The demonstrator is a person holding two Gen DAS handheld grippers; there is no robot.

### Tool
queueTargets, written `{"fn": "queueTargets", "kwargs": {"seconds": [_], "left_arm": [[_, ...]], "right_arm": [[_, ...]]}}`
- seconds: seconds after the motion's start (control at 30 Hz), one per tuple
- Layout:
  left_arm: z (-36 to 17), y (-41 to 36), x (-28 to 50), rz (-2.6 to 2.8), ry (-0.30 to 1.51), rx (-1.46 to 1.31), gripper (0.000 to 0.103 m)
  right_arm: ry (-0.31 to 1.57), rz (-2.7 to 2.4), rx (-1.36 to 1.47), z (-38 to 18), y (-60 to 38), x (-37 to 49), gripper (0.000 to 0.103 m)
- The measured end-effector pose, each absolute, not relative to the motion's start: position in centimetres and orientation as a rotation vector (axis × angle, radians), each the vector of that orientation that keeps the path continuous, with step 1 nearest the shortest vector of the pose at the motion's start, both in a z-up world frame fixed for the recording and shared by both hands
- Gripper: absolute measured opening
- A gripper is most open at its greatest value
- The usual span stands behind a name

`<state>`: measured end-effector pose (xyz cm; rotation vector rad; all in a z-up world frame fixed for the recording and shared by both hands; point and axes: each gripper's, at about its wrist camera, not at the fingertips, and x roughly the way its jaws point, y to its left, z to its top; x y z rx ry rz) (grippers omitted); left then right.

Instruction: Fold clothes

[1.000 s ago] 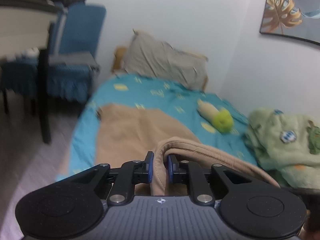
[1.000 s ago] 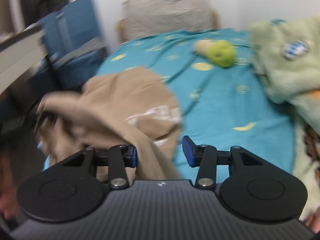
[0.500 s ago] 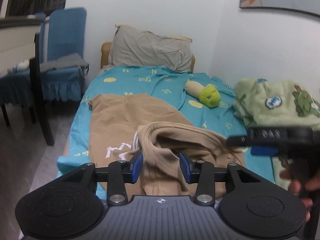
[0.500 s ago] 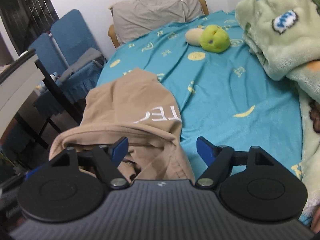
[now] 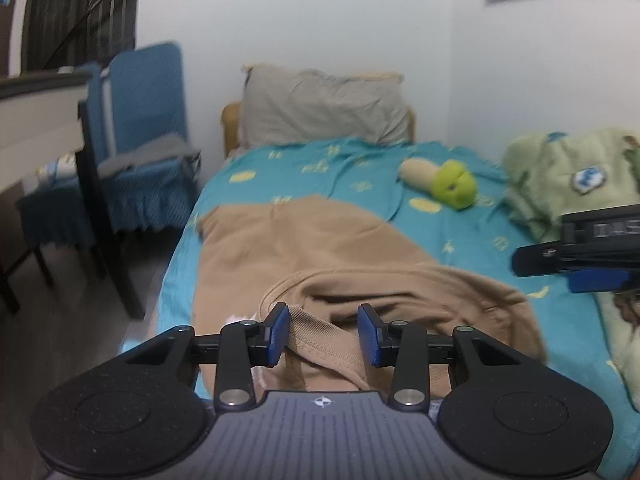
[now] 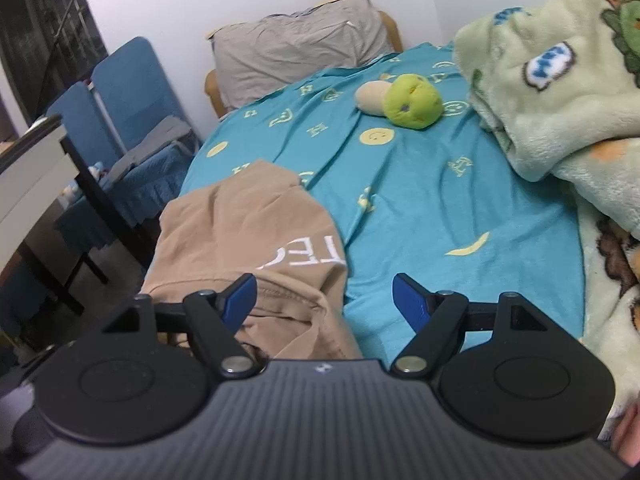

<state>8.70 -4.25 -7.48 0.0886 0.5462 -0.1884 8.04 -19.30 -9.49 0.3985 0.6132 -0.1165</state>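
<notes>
A tan shirt (image 5: 304,248) lies on the teal bed sheet (image 5: 452,240), folded over itself at the near end with its ribbed collar toward me. My left gripper (image 5: 323,330) is open, its blue pads either side of the collar without clamping it. In the right wrist view the tan shirt (image 6: 248,220) shows white lettering, and my right gripper (image 6: 324,300) is wide open above its near right edge. The right gripper also shows in the left wrist view (image 5: 580,256) at the right, over the sheet.
A grey pillow (image 5: 324,108) lies at the bed's head. A green and cream plush toy (image 5: 448,182) lies on the sheet. A pale green blanket (image 6: 552,80) is heaped at the right. Blue chairs (image 5: 140,152) and a dark table stand to the left.
My left gripper was shut on the shirt's fold a second ago and has opened, letting the shirt drop onto the bed. My right gripper has opened wider and stands clear of the cloth.
</notes>
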Motion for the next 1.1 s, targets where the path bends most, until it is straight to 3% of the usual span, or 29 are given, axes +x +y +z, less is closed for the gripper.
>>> {"fn": "queueTargets", "kwargs": {"seconds": [0.07, 0.17, 0.57, 0.9, 1.1], "left_arm": [[-8.0, -3.7, 9.4, -0.166, 0.583, 0.069, 0.013], [-7.8, -2.2, 9.6, -0.165, 0.597, -0.008, 0.002], [-2.0, 2.0, 3.3, -0.365, 0.373, -0.227, 0.001], [-4.0, 4.6, 2.7, -0.409, 0.346, -0.457, 0.001], [-3.9, 6.9, 2.9, -0.515, 0.273, -0.648, 0.001]], "right_arm": [[0.615, -0.114, 0.393, -9.6, -19.1, 8.1, 0.077], [0.616, -0.126, 0.379, -9.6, -19.1, 8.1, 0.077], [0.593, -0.097, 0.347, -9.3, -18.6, 7.9, 0.077], [0.684, 0.104, 0.229, -10.7, -15.0, 8.8, 0.077], [0.584, 0.107, 0.154, -10.1, -13.3, 9.4, 0.077]]}}
